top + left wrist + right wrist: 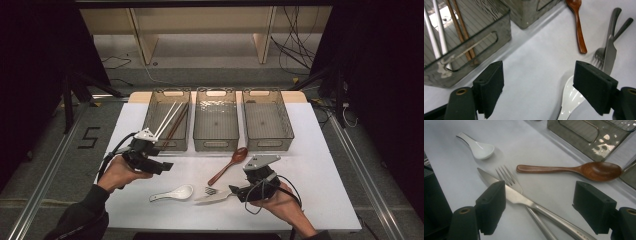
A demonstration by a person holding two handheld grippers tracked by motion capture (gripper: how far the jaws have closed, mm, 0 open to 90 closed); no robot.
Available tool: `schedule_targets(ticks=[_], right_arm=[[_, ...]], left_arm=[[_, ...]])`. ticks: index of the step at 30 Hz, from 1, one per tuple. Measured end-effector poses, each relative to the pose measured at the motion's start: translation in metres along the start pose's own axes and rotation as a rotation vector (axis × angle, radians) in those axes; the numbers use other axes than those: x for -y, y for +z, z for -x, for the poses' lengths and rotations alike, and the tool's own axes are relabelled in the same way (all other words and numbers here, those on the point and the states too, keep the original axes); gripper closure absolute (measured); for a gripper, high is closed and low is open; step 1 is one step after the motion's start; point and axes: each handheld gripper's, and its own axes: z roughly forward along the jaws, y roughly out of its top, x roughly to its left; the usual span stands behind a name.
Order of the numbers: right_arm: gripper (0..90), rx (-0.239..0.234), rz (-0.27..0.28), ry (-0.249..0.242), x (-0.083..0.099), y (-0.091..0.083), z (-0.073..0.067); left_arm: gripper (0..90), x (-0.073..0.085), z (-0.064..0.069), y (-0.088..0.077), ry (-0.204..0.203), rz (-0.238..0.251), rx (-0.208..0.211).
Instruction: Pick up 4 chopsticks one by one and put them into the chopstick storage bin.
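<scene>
Three clear bins stand in a row at the back of the white table [310, 165]. The left bin [156, 136] holds white chopsticks [166, 119] and brown chopsticks [176, 125]. On the table lie a wooden spoon [229, 165], a white ceramic spoon [173, 193], and a metal knife [212, 197] crossed over a fork [212, 190]. My left gripper [167, 166] hovers open in front of the left bin, with nothing between its jaws. My right gripper [234, 193] stands open over the handles of the knife [524, 198] and fork [510, 181].
The middle bin [216, 137] and right bin [270, 137] look empty. Beyond the table are wooden shelf legs and loose cables on the floor. A metal rail runs along each side of the table.
</scene>
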Motion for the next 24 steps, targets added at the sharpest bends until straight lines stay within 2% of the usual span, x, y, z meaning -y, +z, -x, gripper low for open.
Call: schedule_targets(ticks=[7,12,20,24], right_arm=[[26.8,0.000,0.002,-0.004,-0.001,0.000,-0.001],[26.6,0.001,0.004,-0.002,-0.001,0.000,-0.001],[26.5,0.004,0.006,0.001,-0.001,-0.001,-0.001],[26.5,0.004,0.007,0.004,-0.001,-0.001,0.000]], left_arm=[[21.4,0.012,0.011,0.004,0.052,-0.050,0.011],[20.6,0.018,0.017,0.007,0.068,-0.074,0.017],[19.7,0.028,0.023,0.017,0.100,-0.165,0.016],[20.0,0.032,0.026,0.022,0.108,-0.195,0.017]])
